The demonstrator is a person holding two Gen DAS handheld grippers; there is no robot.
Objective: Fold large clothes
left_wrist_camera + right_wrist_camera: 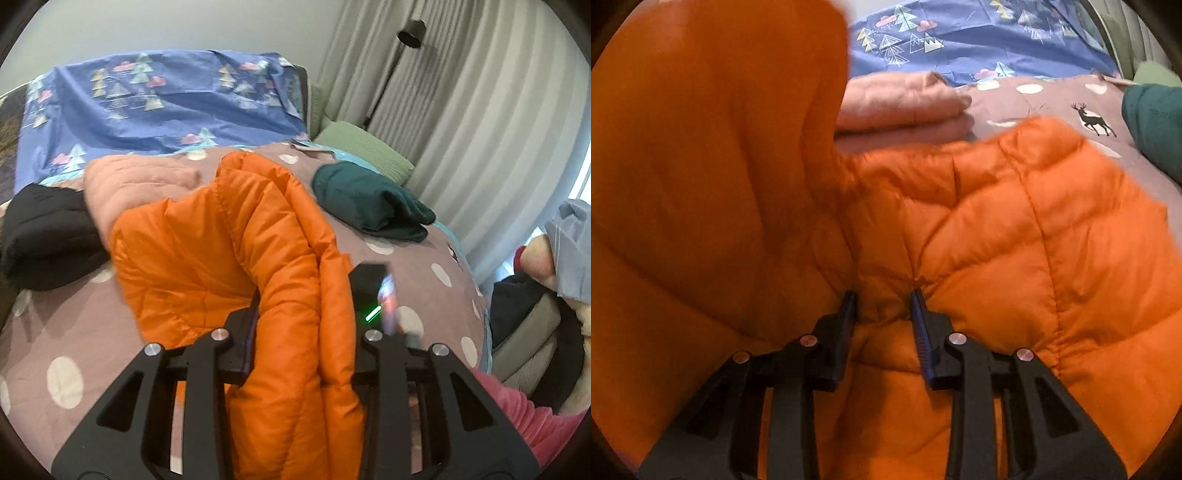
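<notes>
**No legible text**

No words, brand marks or numbers can be read in either wrist view. Printed motifs only: a black deer silhouette on the mauve dotted bedspread [1052,98]; line-drawn trees, mountains and pink clouds on the blue sheet [166,99]. The orange puffer jacket [1015,221] shows bare quilted fabric, no label or logo visible. A green light glows on one finger [371,314] of the left gripper; not a character.

Orange quilted jacket [221,251], mauve white-dotted bedspread [436,258], blue tree-print sheet [166,110], teal garment [369,199], black garment [40,232].
</notes>
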